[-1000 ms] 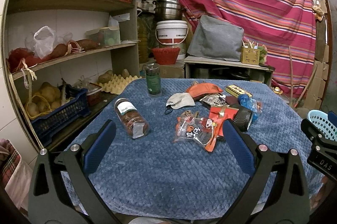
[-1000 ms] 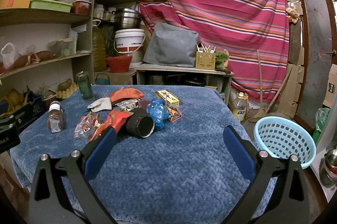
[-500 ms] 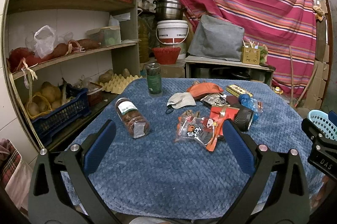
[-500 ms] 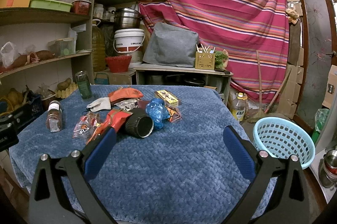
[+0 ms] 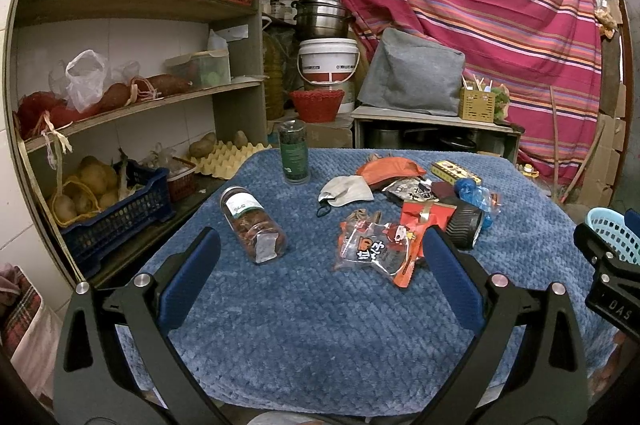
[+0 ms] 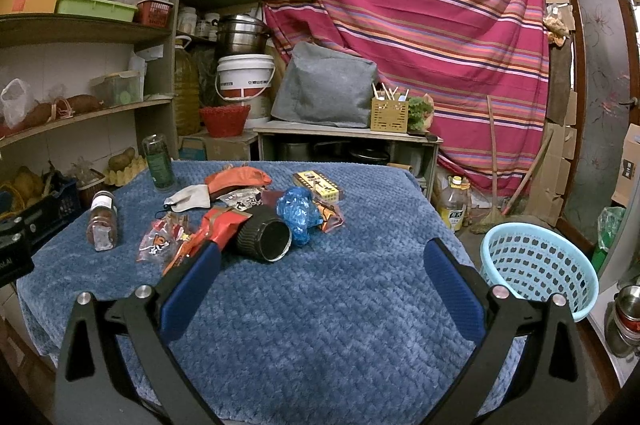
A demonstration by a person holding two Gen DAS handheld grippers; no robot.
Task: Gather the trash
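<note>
Lying sideways, black cup [image 6: 264, 234], mouth toward right gripper [image 6: 320, 281]

A table draped in a blue textured blanket [image 6: 340, 325] is carrying crinkled snack wrappers [image 5: 376, 251], a toppled clear jar [image 5: 252, 223] and an upright green bottle [image 5: 294, 157].

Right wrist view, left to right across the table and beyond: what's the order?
Lying jar → green bottle → black cup → blue bag → yellow box → basket on the floor.
</note>
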